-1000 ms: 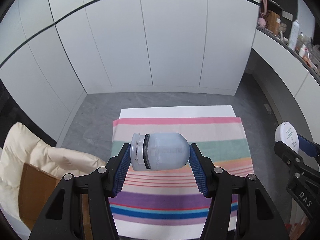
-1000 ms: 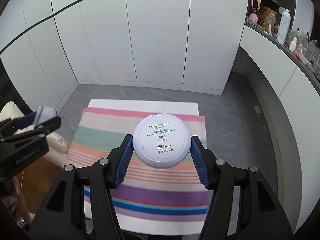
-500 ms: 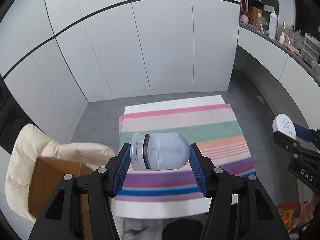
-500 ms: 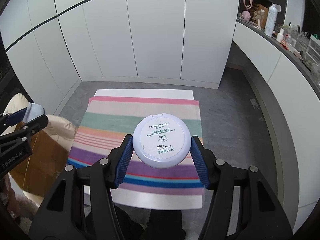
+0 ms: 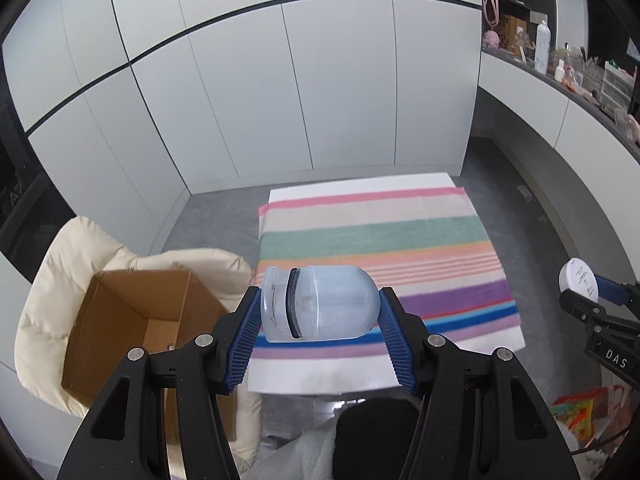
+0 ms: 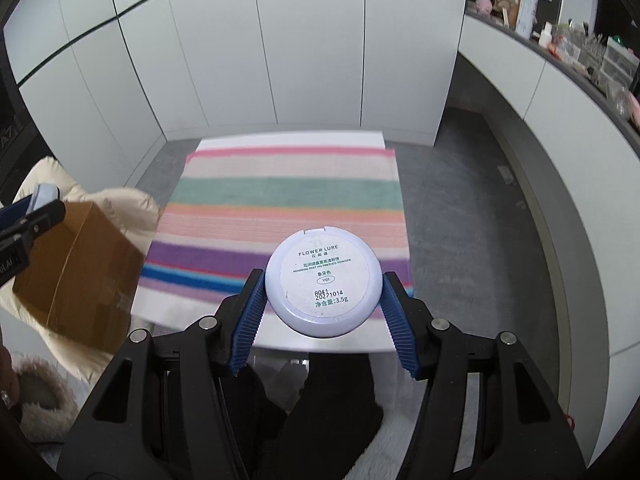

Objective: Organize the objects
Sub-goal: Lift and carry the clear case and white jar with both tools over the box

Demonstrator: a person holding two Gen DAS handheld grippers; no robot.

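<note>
Gripping — left gripper [image 5: 320, 316] frosted container [image 5: 320, 303], right gripper [image 6: 323, 296] compact [image 6: 323, 282].

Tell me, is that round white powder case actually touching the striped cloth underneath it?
Apart. In the right wrist view the powder case sits clamped in the right gripper, held in the air above the striped cloth.

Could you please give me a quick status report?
Left hand-held gripper shut on frosted pale-blue plastic case. Right hand-held gripper shut on round white powder compact. Open brown cardboard box unobstructed.
</note>
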